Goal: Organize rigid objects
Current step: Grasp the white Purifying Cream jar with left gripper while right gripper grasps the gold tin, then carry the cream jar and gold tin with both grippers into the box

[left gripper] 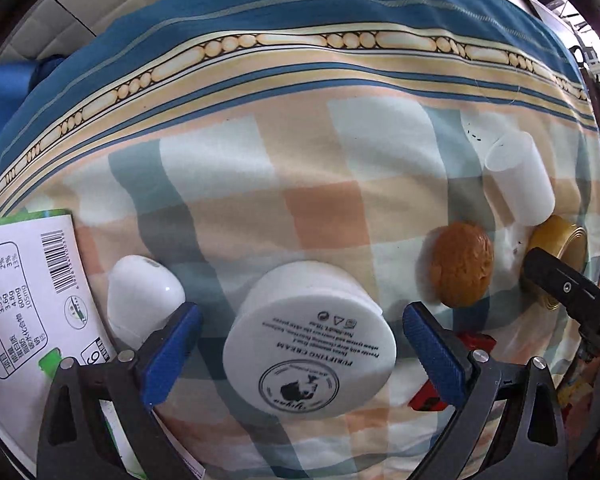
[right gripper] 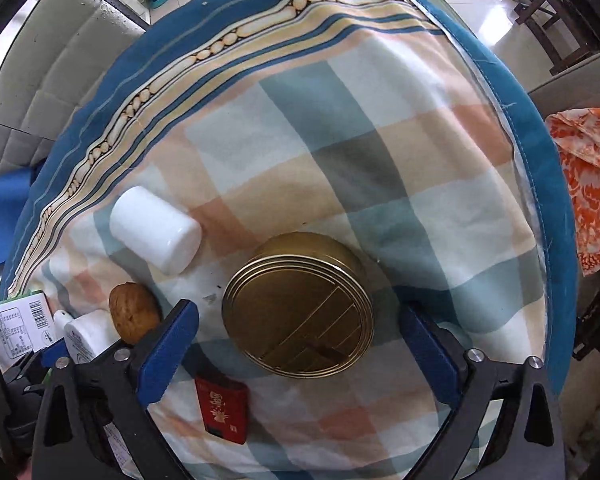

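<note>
Left wrist — cream jar point(left gripper: 309, 340) base-up between spread tongs point(left gripper: 300, 344)

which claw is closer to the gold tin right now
Right. The right claw is open with the gold tin sitting between its fingers. The left claw straddles the white cream jar, with the walnut between it and the tin.

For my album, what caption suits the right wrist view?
Open right gripper straddling a round gold tin on a checked cloth, untouched.
</note>
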A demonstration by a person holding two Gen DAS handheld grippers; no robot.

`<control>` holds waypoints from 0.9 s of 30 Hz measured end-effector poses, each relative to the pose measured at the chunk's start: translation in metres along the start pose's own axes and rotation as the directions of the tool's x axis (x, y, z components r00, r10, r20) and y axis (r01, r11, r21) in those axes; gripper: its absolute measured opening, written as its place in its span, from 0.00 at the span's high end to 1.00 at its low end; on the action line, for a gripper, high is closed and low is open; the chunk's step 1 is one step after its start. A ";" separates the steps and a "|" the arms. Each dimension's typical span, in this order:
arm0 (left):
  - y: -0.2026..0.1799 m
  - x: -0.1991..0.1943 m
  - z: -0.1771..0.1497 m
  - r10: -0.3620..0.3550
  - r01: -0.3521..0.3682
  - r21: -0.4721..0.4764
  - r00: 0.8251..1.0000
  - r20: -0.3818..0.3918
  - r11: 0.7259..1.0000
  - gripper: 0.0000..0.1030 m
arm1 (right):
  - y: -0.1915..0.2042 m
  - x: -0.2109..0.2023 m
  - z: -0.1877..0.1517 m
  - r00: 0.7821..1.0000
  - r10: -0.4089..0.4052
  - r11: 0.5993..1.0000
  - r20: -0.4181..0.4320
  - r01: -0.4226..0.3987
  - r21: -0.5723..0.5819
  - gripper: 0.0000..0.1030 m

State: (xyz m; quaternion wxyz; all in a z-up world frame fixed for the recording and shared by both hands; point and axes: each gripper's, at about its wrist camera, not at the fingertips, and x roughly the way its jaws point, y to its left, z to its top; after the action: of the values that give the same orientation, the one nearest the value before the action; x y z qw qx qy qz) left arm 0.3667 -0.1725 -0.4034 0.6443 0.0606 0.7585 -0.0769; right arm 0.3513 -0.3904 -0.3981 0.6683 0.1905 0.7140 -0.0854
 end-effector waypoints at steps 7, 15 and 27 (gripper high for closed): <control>-0.021 -0.004 -0.007 0.029 -0.031 0.040 0.999 0.042 0.999 0.36 | 0.004 0.003 -0.007 0.994 -0.100 0.994 0.036 0.102 -0.033 0.34; -0.027 -0.010 -0.026 0.007 -0.010 0.046 0.999 0.054 0.999 0.36 | 0.004 -0.006 -0.037 0.995 -0.090 0.994 0.041 0.092 -0.053 0.35; -0.020 -0.054 -0.077 -0.068 0.060 0.065 0.990 0.127 0.996 0.36 | 0.000 -0.041 -0.123 0.998 -0.040 0.992 0.047 0.045 -0.114 0.35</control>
State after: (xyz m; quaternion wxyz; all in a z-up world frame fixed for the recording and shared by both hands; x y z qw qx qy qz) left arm 0.2974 -0.1766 -0.3368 0.6871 0.0511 0.7139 -0.1245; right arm 0.2392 -0.3504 -0.3465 0.6918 0.1347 0.7066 -0.0625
